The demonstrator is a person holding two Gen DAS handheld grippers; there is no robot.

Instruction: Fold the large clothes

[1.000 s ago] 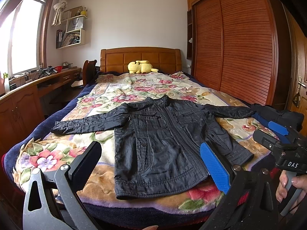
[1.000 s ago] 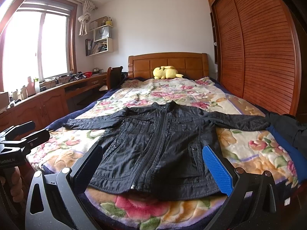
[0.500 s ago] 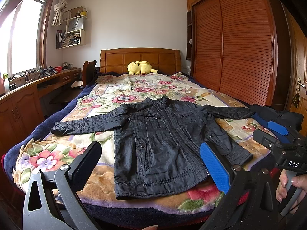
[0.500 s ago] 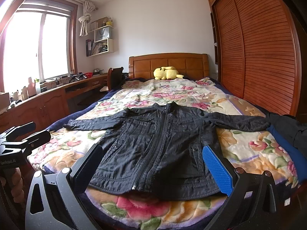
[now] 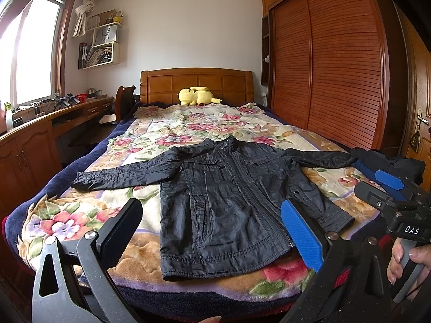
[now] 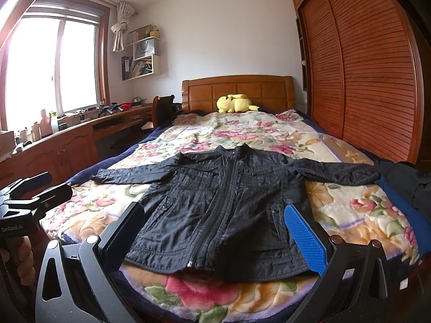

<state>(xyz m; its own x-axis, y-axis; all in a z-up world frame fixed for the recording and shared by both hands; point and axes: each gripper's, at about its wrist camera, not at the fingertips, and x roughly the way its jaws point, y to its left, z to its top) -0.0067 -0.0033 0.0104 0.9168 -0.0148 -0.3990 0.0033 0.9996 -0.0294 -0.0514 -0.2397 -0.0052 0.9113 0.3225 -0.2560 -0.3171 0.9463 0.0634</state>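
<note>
Both jaws wide, nothing held: left gripper (image 5: 210, 231) and right gripper (image 6: 214, 234) at lower frame. Black jacket (image 5: 229, 202) lies flat mid-frame on the bed (image 5: 67, 215), hem nearest, collar far, sleeves spread sideways. Neither gripper clearly nearer.

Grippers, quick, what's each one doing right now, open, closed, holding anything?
Left gripper: open, empty, held short of the black jacket.
Right gripper: open, empty, also short of the jacket.
</note>
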